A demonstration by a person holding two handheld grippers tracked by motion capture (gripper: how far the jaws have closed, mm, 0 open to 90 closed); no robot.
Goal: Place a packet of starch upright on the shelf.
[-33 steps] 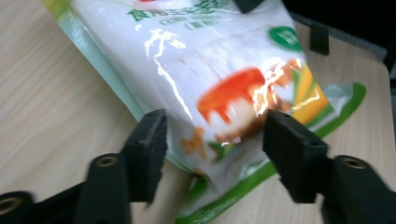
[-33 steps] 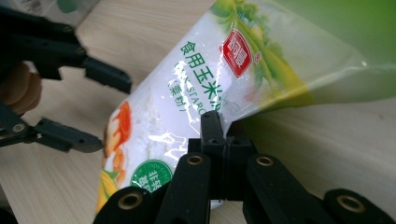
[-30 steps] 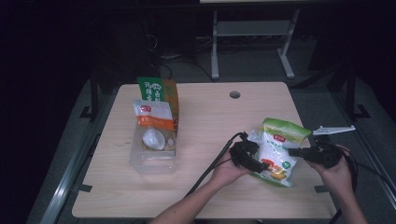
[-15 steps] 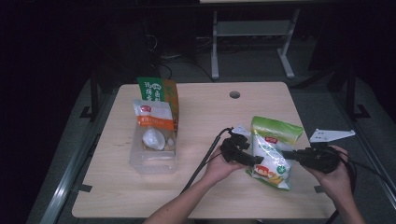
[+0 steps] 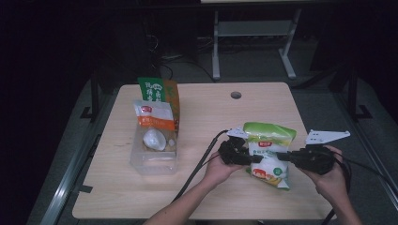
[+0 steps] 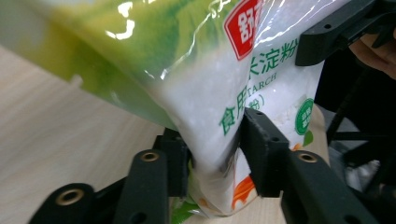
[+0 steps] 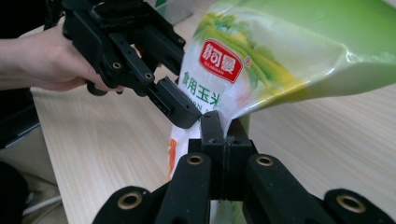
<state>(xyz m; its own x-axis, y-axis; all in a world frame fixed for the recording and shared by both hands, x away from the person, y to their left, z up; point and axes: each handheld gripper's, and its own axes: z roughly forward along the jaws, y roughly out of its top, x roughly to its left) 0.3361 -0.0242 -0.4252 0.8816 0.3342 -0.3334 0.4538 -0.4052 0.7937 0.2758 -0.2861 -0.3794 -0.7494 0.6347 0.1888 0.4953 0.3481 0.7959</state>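
Note:
A green and white bag of corn starch [image 5: 267, 152] hangs just above the table's front right part, held from both sides. My left gripper [image 5: 251, 158] is shut on the bag's left side; in the left gripper view its jaws squeeze the bag [image 6: 219, 121] between them [image 6: 215, 156]. My right gripper [image 5: 280, 156] is shut on the bag's right edge, and the right gripper view shows its jaws pinched tight [image 7: 225, 135] on the film of the bag [image 7: 280, 60]. The left gripper [image 7: 135, 60] shows there too, in a hand.
A clear plastic bin [image 5: 155, 157] stands at the table's left with a white and orange bag [image 5: 155, 124] and a green and orange bag [image 5: 159, 93] leaning in it. A cable [image 5: 202, 161] trails from the left gripper toward the front edge. A round hole [image 5: 235, 95] marks the far tabletop.
Both grippers have carried the starch bag a little to the left and toward the front of the table. The bin and its bags have not moved.

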